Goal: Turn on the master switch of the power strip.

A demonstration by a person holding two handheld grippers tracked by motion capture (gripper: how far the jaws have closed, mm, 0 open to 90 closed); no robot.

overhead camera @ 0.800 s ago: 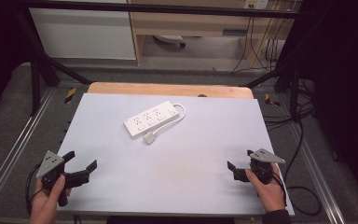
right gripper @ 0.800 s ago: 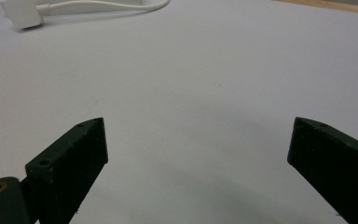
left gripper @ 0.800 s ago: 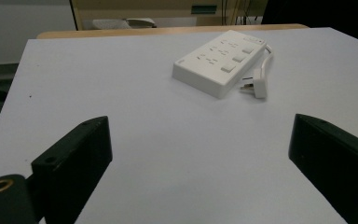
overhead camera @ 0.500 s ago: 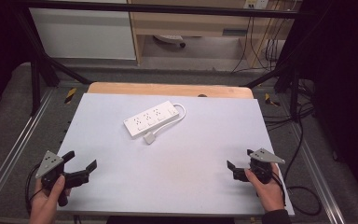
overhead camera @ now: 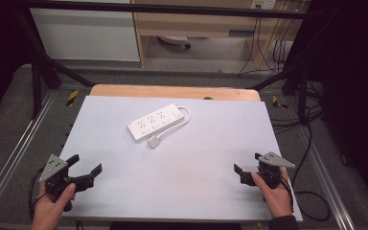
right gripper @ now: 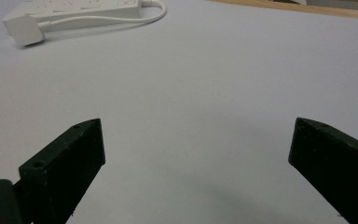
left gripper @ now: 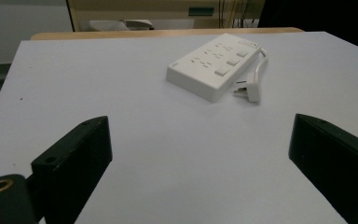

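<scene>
The white power strip (overhead camera: 154,123) lies mid-table, its plug (overhead camera: 153,142) just beside it; the left gripper (overhead camera: 84,168) and right gripper (overhead camera: 245,167) wait well apart from it, jaws spread, empty; a careless grab could snag the short cord (overhead camera: 186,116) and drag the strip

Power strip (overhead camera: 154,122) lies on the table (overhead camera: 196,163), toward the far side, a little left of centre, set at a slant. Its cord (overhead camera: 186,115) loops off the right end and runs back along the near edge to the plug (overhead camera: 154,142), which rests on the table just before the strip. Left gripper (overhead camera: 84,168) sits at the near left corner, right gripper (overhead camera: 247,168) at the near right, both well apart from the strip. Wooden edge (overhead camera: 172,91) lies behind the table surface.
</scene>
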